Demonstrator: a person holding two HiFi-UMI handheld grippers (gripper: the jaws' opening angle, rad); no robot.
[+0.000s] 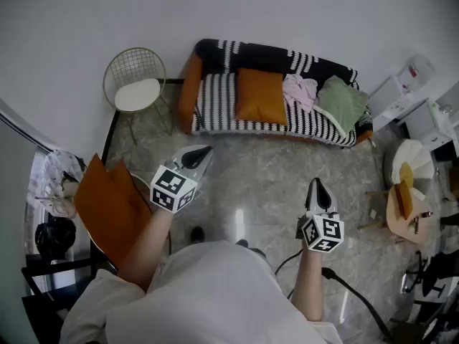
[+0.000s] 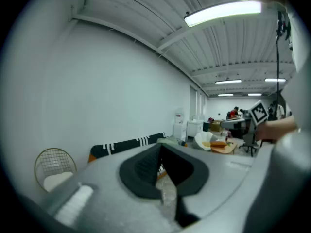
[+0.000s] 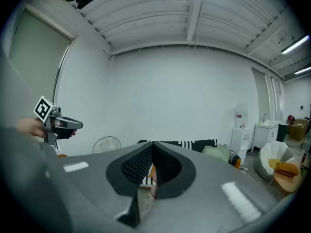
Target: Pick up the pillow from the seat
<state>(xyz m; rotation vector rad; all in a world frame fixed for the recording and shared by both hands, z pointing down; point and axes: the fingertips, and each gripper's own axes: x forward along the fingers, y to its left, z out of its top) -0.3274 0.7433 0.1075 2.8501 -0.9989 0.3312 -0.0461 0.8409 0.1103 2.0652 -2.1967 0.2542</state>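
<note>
The pillow (image 1: 260, 95) is orange. It lies on the sofa (image 1: 215, 97) seat, near the middle, and leans on the sofa's back. A pink cloth (image 1: 300, 90) and a green cloth (image 1: 343, 103) lie on the sofa too. The left gripper (image 1: 203, 151) and the right gripper (image 1: 315, 185) are in front of the sofa, well apart from it. Both have their fingers (image 2: 146, 169) clenched tight, with nothing in them.
</note>
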